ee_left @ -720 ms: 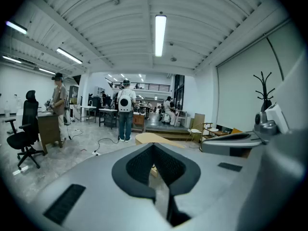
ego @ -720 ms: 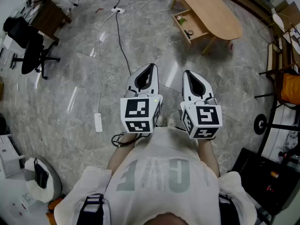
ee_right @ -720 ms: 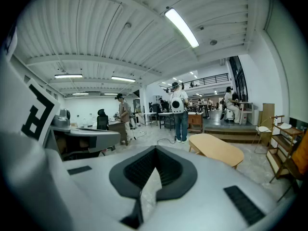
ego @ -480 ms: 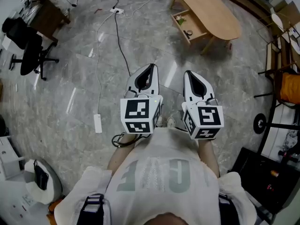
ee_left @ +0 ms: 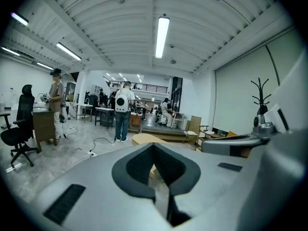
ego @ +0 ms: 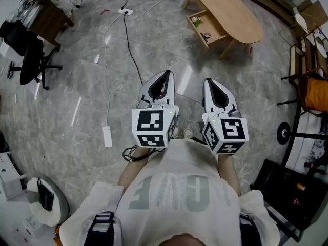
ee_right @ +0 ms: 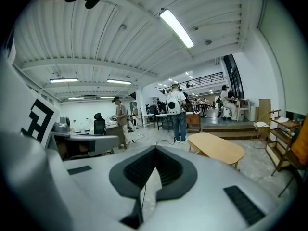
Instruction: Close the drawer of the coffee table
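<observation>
The coffee table [ego: 228, 12], with an oval wooden top, stands on the floor far ahead at the upper right of the head view. Its drawer [ego: 207, 28] sticks out open toward the left, with a few small items inside. My left gripper [ego: 166, 73] and right gripper [ego: 208, 81] are held side by side at chest height, well short of the table, both shut and empty. In the right gripper view the table [ee_right: 216, 148] lies beyond the shut gripper [ee_right: 155, 149]. The left gripper view shows only a strip of the table [ee_left: 143, 138] past the shut gripper [ee_left: 154, 145].
A black cable [ego: 130, 40] and a white power strip [ego: 107, 135] lie on the marble floor to the left. A black office chair [ego: 28, 55] stands far left, and a chair with an orange seat [ego: 313, 94] at the right. A person with a white backpack [ee_right: 178, 112] stands beyond the table.
Both grippers stay side by side and shut. The head view has shifted slightly, so the table and floor items sit a little further up and left.
</observation>
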Tool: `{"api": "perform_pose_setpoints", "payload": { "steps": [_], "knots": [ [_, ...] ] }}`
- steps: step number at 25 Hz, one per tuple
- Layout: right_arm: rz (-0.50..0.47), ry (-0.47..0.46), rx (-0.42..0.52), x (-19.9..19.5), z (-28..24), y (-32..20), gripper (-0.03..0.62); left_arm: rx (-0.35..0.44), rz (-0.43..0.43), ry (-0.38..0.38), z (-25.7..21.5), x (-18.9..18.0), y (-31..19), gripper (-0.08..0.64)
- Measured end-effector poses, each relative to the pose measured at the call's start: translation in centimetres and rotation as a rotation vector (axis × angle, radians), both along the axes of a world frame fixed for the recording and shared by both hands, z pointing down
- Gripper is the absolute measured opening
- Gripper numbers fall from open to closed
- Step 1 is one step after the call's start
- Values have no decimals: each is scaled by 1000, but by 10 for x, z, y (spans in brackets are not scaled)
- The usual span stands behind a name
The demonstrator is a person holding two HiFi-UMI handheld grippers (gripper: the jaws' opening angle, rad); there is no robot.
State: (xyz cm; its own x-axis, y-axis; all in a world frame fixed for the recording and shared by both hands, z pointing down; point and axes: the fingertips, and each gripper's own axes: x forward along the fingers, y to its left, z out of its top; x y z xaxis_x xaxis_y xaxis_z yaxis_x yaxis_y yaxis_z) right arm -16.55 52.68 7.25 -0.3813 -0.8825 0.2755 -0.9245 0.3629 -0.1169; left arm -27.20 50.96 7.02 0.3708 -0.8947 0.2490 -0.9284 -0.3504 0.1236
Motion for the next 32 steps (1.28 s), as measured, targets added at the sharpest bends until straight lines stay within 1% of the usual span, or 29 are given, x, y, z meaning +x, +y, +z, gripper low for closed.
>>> {"api": "perform_pose_setpoints", "payload": {
  "steps": [4,9,13,18,22,25,28,32],
  "knots": [
    [34,-2,-11,-6,6,0,6,10,24,12,0,-17,-5,8],
    [71,-20,-22,4,13,-4,6,10,5,26,5,-28,-25,8],
    [87,-54,-31,15,18,-20,6,2,3,17,11,-26,-45,8],
    [102,-59,13,33,19,-60,6,31,4,24,13,-15,-78,8],
    [94,-45,44,49,29,-110,6,40,-1,40,28,3,-124,8],
    [102,-52,33,73,37,-160,6,26,31,24,40,30,-172,8],
    [105,-61,18,97,33,-220,6,36,57,9,29,57,-229,8],
    [95,-37,30,123,15,-311,6,73,39,27,3,82,-322,8]
  ]
}}
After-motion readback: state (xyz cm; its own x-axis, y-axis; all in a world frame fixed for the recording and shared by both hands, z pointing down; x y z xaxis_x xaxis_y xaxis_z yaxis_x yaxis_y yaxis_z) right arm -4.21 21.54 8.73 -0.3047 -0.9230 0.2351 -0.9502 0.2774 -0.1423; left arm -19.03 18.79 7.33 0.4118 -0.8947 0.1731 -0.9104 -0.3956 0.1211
